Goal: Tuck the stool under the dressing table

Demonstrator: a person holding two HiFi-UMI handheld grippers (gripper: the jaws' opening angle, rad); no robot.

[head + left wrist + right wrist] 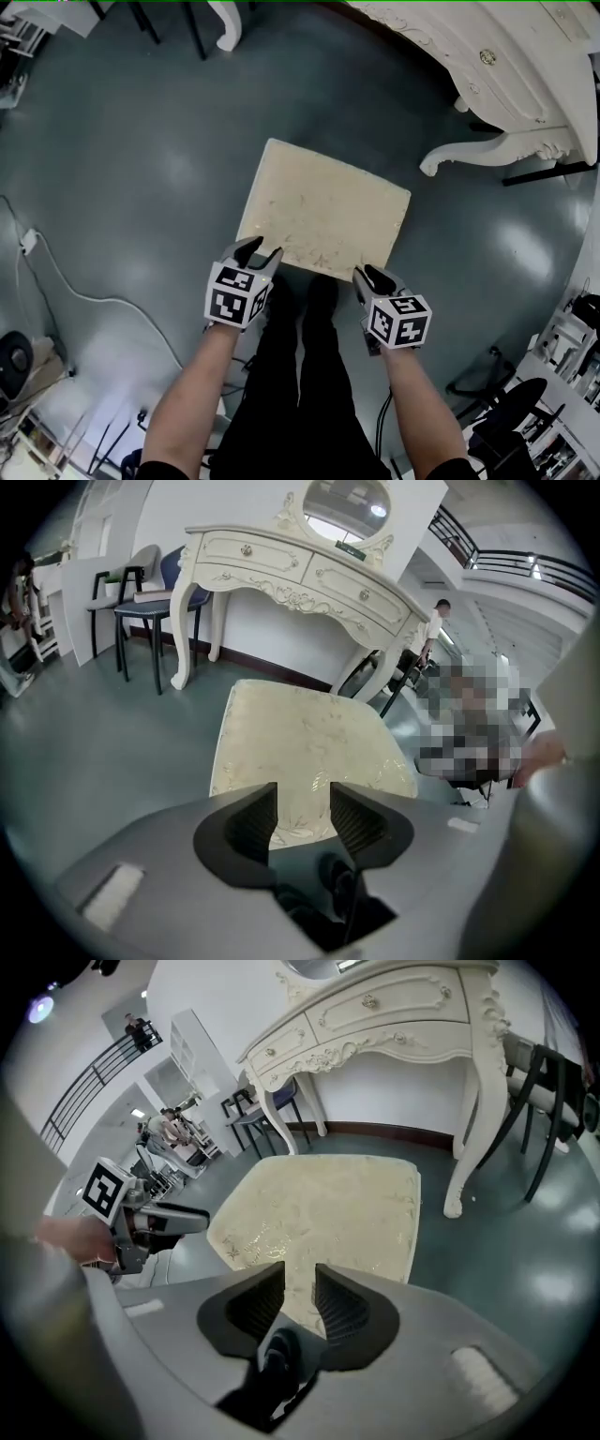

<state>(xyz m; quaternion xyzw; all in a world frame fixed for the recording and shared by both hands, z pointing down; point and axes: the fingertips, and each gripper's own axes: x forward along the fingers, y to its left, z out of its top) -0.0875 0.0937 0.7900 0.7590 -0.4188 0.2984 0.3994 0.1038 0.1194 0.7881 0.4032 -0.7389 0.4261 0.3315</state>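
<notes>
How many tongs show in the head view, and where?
2: the left tongs at the near-left edge of the cream square cushioned stool, the right tongs at its near-right corner. None seems hidden.

Hidden beneath the seat of the cream, square, padded stool in the head view: its legs. Cut off there by the top right edge: cream carved wooden dressing table. Clipped at the left gripper view's top: oval mirror. Masked behind the left hand-held gripper: seat's near edge.
</notes>
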